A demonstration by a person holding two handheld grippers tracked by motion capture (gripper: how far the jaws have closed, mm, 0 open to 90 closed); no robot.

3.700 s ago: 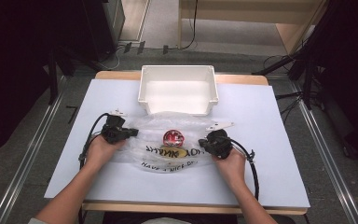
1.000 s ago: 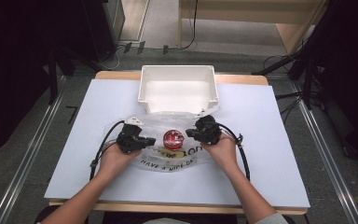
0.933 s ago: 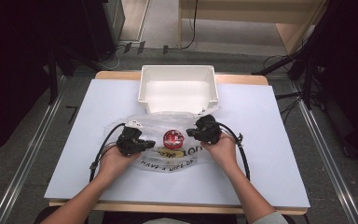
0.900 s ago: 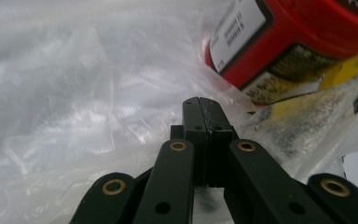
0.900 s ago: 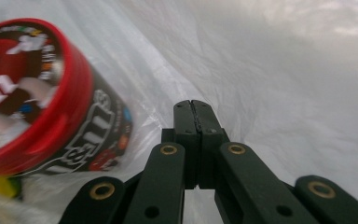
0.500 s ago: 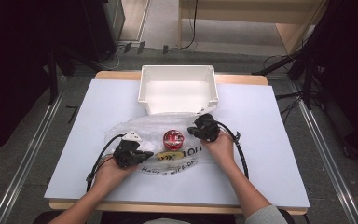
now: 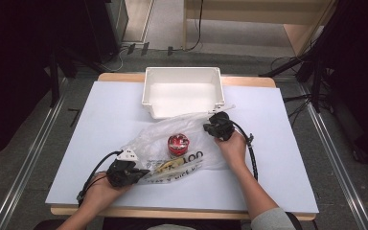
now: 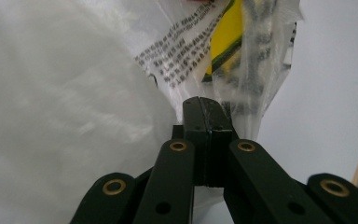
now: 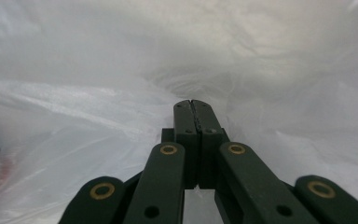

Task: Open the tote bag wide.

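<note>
A clear plastic bag (image 7: 155,136) with black and yellow print lies stretched slantwise on the white table (image 7: 100,115). A red can (image 7: 178,143) stands inside it. My left gripper (image 7: 145,174) is at the bag's near left corner, jaws shut on the film. In the left gripper view the gripper (image 8: 203,100) pinches the printed edge of the bag (image 8: 186,51). My right gripper (image 7: 207,127) is at the bag's far right edge, also shut on the plastic. In the right gripper view the gripper (image 9: 195,102) bites into the cloudy bag (image 9: 121,56).
A white bin (image 7: 182,72) stands at the back middle of the table, just beyond the bag. Bare table (image 7: 287,158) lies to the left and right of the bag. The near wooden edge (image 7: 182,213) is close behind my left hand.
My left gripper has pulled its bag corner toward the near left. The right gripper has drawn its edge farther back toward the bin. The bag is stretched out between them.
</note>
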